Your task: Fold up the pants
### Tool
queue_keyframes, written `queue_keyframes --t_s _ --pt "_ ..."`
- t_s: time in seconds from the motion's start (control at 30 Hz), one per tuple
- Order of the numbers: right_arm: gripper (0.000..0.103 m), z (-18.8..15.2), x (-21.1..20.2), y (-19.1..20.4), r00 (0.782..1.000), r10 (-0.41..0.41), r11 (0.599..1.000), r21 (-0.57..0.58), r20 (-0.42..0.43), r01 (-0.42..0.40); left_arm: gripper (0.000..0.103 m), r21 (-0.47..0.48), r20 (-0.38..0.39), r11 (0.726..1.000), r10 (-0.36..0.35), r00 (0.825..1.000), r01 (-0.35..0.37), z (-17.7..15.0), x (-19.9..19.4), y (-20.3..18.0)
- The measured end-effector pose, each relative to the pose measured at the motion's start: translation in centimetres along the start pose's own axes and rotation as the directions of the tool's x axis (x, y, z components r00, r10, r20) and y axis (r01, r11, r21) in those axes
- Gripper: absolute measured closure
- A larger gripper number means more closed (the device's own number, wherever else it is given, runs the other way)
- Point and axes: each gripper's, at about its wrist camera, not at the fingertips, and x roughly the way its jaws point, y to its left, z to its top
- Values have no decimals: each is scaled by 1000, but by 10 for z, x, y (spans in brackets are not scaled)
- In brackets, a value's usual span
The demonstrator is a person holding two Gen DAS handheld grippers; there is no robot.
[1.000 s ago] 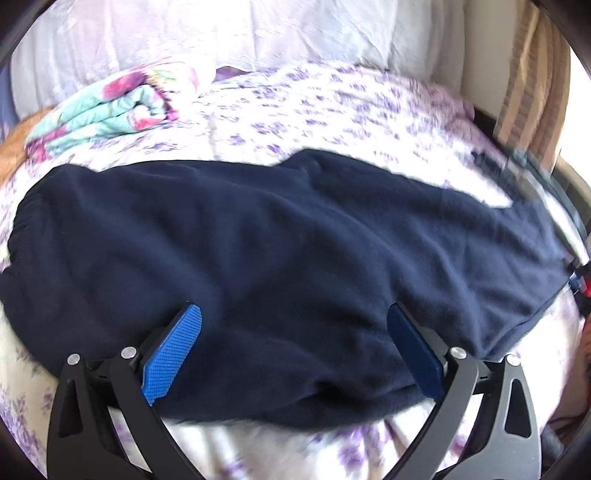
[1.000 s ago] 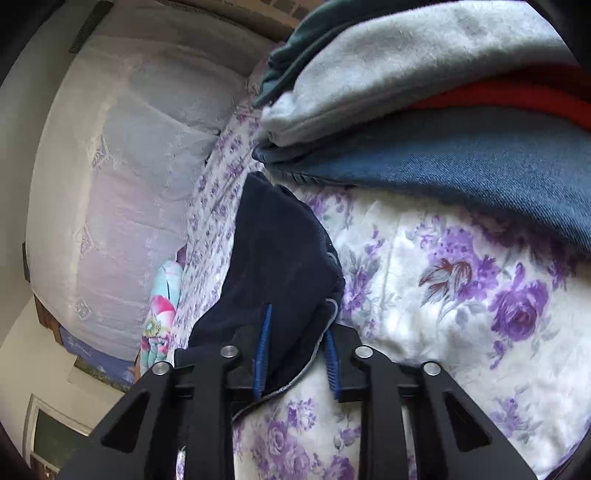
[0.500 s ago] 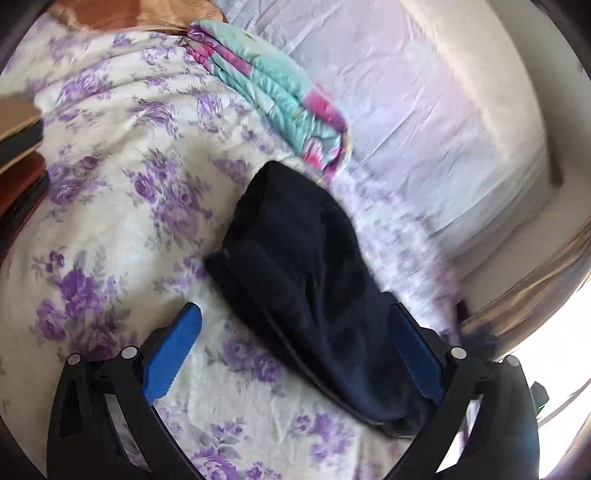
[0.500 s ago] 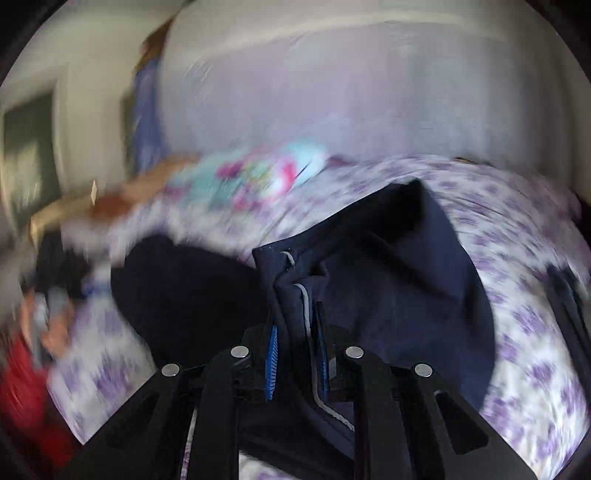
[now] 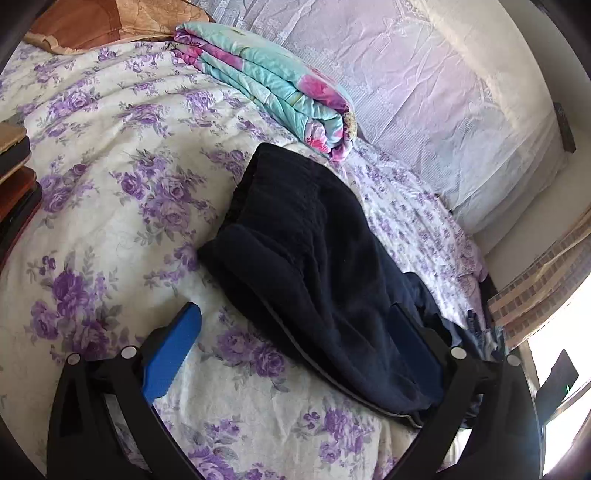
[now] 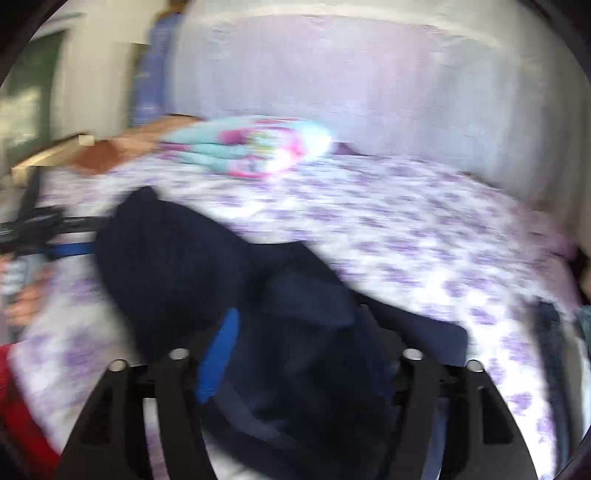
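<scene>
The dark navy pants [image 5: 317, 266] lie on the purple-flowered bedspread [image 5: 110, 192], folded over themselves, waistband toward the far side. My left gripper [image 5: 291, 347] is open above the bedspread, its right finger over the pants' near end, holding nothing. In the blurred right wrist view the pants [image 6: 192, 266] lie bunched under my right gripper [image 6: 299, 354], whose jaws stand apart with cloth between them, not pinched. The left gripper [image 6: 55, 240] shows at the far left there.
A folded turquoise and pink blanket [image 5: 273, 85] lies beyond the pants, in front of a white lace-covered headboard [image 5: 443, 96]. Stacked items [image 5: 14, 177] stand at the left edge. A brown pillow [image 5: 92, 22] lies at the top left. A curtain [image 5: 535, 288] hangs at the right.
My right gripper carried the pants' leg end over onto the waist half, then opened and let the cloth go. My left gripper swung round to look along the folded pants.
</scene>
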Motion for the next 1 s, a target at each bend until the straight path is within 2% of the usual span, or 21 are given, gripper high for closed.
queue_keyframes --t_s 0.03,0.07,0.1,0.13,0.23,0.27,0.33,0.47,0.53,0.6,0.63,0.7,0.77,0.83,0.93,1.0 --pt "27 -4 14 -2 999 -39 999 3 -26 39 5 7 -2 1000 12 1000 -12 0 1 -2" --pt "23 -12 35 -5 994 -63 998 3 -87 64 5 14 -6 1000 25 1000 -25 -1 2 -3" --pt "19 -21 55 -6 985 -60 998 3 -161 61 5 19 -7 999 35 999 -35 -1 3 -4" --pt "18 -28 67 -8 980 -39 999 22 -197 44 5 25 -8 999 48 999 -48 -1 4 -6" --pt "16 -24 60 -30 981 80 986 156 -174 -53 5 39 -5 996 76 997 -76 -2 5 -9" --pt "16 -26 55 -34 984 86 983 176 -159 -58 5 42 -4 996 82 997 -81 -2 5 -9" --pt "16 -30 39 -35 989 76 979 196 -124 -51 5 45 -2 995 91 996 -90 -2 6 -9" --pt "6 -38 9 -35 997 41 981 193 -62 -28 5 46 8 993 111 994 -111 -3 6 -9" --pt "4 -46 7 -32 996 2 990 138 -92 11 5 54 29 988 146 989 -148 -4 4 -12" --pt "3 -59 21 -25 984 -31 997 60 -175 42 5 65 59 978 194 979 -197 -6 1 -16" --pt "3 -63 25 -25 981 -24 998 59 -192 36 5 72 76 972 217 973 -222 -8 -1 -18" --pt "4 -60 20 -29 983 -6 996 84 -184 22 5 90 108 959 260 960 -270 -10 -5 -23" --pt "4 -58 16 -28 984 -26 996 78 -176 40 5 106 130 947 289 948 -303 -11 -7 -27" --pt "4 -52 5 -23 990 -58 997 48 -126 64 5 115 138 942 298 944 -314 -11 -7 -29" --pt "4 -33 -3 -25 996 -58 996 61 -62 62 5 121 133 940 304 943 -320 -11 -5 -29" --pt "4 -21 3 -30 996 -55 994 89 -69 61 5 121 137 938 307 942 -324 -11 -6 -29"
